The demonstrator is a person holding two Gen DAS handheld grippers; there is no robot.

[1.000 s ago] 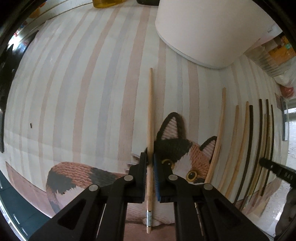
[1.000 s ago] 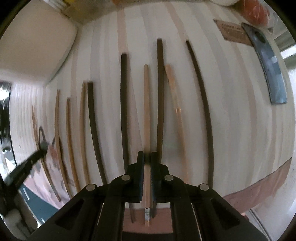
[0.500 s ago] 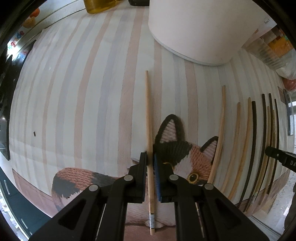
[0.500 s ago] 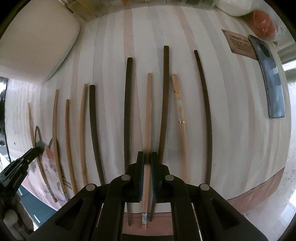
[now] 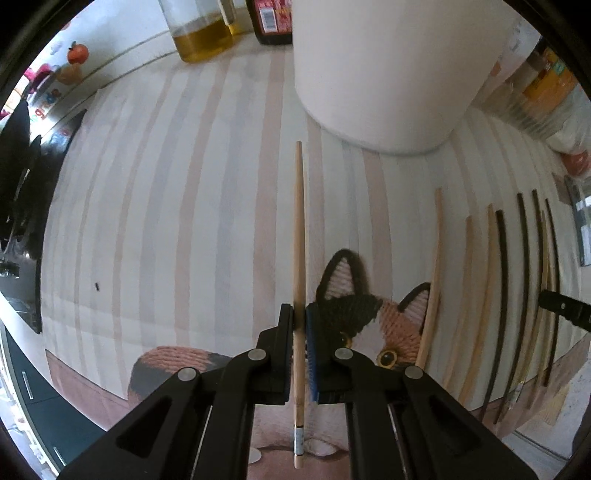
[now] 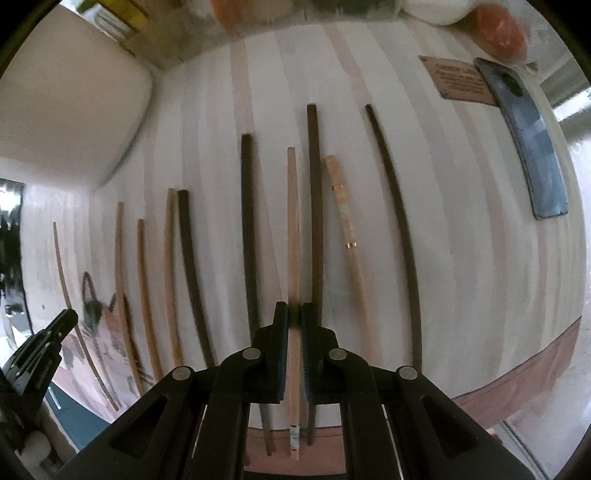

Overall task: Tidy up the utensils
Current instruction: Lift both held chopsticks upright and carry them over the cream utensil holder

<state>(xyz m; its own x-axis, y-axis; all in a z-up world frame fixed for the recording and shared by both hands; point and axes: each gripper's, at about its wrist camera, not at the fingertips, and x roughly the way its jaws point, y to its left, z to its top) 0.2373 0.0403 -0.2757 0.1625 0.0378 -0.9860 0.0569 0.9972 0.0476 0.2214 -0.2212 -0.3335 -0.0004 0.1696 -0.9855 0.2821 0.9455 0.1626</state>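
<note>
My left gripper (image 5: 300, 314) is shut on a light wooden chopstick (image 5: 298, 236) and holds it above the striped cat-print mat (image 5: 166, 221), pointing at a white container (image 5: 388, 74). My right gripper (image 6: 294, 314) is shut on a matching light wooden chopstick (image 6: 292, 229), lifted over a row of several dark and light chopsticks (image 6: 247, 221) lying side by side on the mat. The same row shows at the right of the left wrist view (image 5: 498, 288). The left gripper shows at the lower left of the right wrist view (image 6: 40, 354).
The white container stands at the mat's back, also in the right wrist view (image 6: 66, 92). An oil bottle (image 5: 199, 33) and a dark bottle (image 5: 269, 18) stand behind it. A phone (image 6: 532, 147) and a brown card (image 6: 461, 79) lie at the right.
Both grippers have risen and pulled back with their chopsticks. The bottles at the back have come into the left view; the right chopstick now hangs higher over the row.
</note>
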